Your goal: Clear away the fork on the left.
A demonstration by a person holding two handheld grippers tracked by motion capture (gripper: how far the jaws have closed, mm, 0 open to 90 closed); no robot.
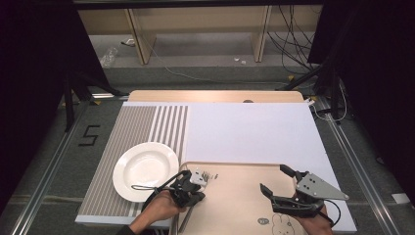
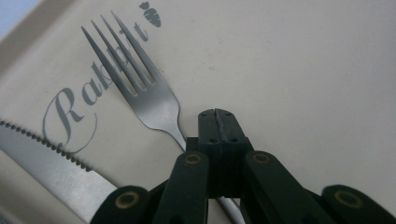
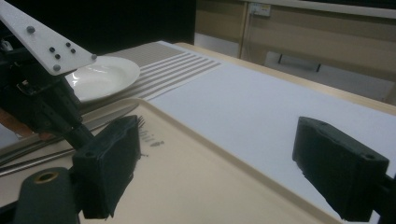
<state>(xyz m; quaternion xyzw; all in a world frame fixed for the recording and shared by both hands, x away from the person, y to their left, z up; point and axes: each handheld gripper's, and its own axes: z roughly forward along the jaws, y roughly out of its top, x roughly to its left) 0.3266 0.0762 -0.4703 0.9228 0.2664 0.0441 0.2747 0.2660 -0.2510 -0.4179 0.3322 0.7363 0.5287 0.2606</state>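
The left claw (image 2: 217,116) is clamped shut on a fork's (image 2: 140,88) handle, which lies on the beige tray (image 2: 303,70) beside a serrated knife (image 2: 51,168). The right claw (image 3: 215,163) hangs wide open, holding nothing, over the tray on the surface.

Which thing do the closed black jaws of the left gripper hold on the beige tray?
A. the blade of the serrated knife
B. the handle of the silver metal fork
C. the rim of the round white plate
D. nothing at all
B: in the left gripper view the left gripper has its jaws pressed together on the handle of the silver metal fork, just behind the head; the serrated knife lies apart beside it on the beige tray.
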